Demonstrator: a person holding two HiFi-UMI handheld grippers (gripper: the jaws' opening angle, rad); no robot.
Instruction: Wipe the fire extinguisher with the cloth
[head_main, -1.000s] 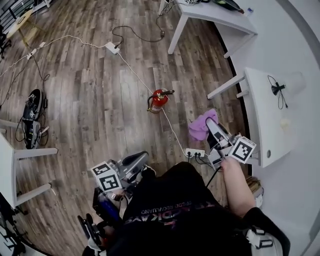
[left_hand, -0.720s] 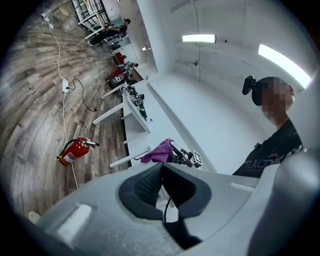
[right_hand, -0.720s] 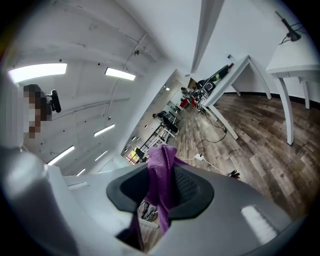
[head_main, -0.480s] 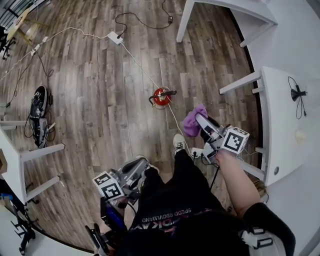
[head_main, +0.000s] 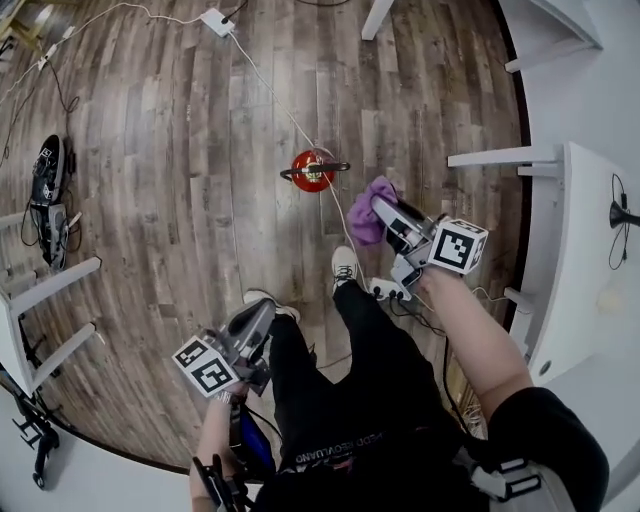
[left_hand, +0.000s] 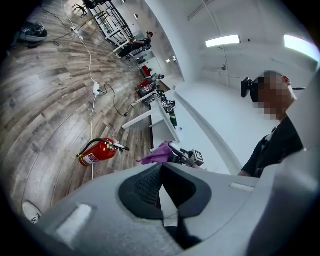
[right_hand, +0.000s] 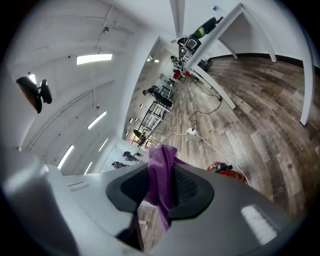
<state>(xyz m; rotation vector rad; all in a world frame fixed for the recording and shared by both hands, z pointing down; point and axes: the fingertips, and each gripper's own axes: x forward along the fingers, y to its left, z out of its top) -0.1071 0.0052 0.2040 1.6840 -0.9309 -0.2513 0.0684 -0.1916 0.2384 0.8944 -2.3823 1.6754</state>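
The wooden floor carries the red fire extinguisher, standing upright with a white cable running past its base. The right gripper hovers just beside the extinguisher without touching it. Its jaws are clamped on the purple cloth, whose loose bunch faces the extinguisher. The left gripper hangs well back from the extinguisher, jaws pressed together on nothing. To wipe well, lay the bunched cloth flat against the cylinder and stroke down its side. The left gripper could probably steady the handle, though how easily the extinguisher tips is hard to judge from above.
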